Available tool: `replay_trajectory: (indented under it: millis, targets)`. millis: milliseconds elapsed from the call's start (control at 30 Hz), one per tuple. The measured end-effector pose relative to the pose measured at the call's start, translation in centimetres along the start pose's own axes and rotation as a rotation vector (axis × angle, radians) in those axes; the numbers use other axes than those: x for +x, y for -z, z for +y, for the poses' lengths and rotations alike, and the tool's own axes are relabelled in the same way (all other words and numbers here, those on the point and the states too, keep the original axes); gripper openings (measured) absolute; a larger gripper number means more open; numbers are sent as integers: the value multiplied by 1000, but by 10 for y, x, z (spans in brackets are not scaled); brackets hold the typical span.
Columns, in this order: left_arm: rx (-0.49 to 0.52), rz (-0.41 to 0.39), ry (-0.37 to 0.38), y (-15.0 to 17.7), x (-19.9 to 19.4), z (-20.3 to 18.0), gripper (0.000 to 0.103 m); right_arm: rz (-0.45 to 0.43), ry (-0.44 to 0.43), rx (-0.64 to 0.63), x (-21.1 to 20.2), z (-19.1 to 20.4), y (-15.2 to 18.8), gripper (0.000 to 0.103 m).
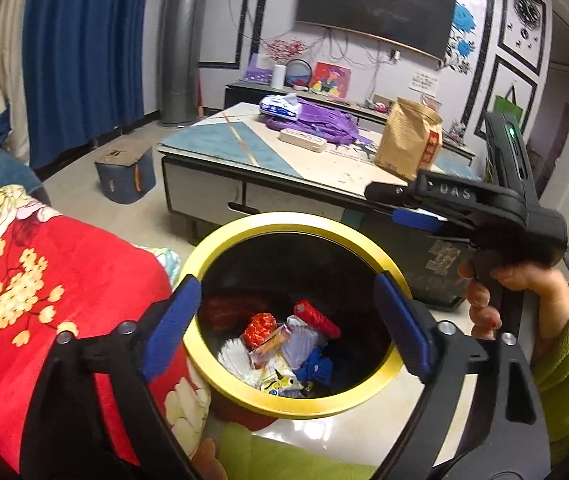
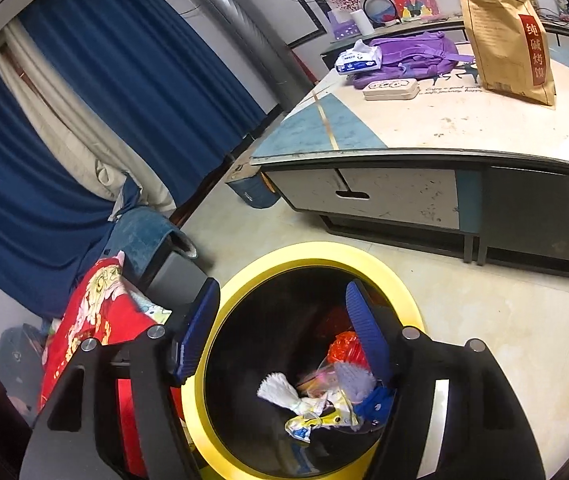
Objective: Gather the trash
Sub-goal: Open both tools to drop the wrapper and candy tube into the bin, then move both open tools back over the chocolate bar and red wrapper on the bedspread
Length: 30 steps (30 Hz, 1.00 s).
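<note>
Both claws, the left gripper (image 1: pixel 286 330) and right gripper (image 2: pixel 284 332), hang spread and empty over the yellow-rimmed bin (image 1: pixel 220 240), where wrappers (image 1: pixel 284 344) already lie, so the drop looks done, while "DAS" is printed on the right gripper's body and 纯碱烤馍 on the brown paper bag (image 2: pixel 504 40) on the table (image 2: pixel 424 128).

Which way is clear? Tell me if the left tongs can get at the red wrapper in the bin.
Probably yes. The left tongs hang open right over the yellow-rimmed bin, and the red wrapper lies on top of the trash with nothing above it. The bin's depth may make it a stretch.
</note>
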<state>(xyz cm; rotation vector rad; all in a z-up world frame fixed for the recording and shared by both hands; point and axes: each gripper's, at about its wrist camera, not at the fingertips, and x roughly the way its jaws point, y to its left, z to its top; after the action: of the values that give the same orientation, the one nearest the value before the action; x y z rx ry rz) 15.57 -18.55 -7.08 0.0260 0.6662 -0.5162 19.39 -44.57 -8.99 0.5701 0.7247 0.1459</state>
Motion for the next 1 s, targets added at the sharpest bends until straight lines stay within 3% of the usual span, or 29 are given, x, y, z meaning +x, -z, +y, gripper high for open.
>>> replay_trajectory:
  millis: [67, 433, 1000]
  targets:
    - [-12, -9, -17, 0, -4, 3, 92, -1, 2, -20, 0, 6, 2, 65]
    - [-54, -56, -140, -1, -31, 25, 92, -15, -27, -150, 0, 48, 11, 71]
    - [-220, -133, -352, 5, -95, 92, 92, 26, -94, -314, 9, 114, 37, 76]
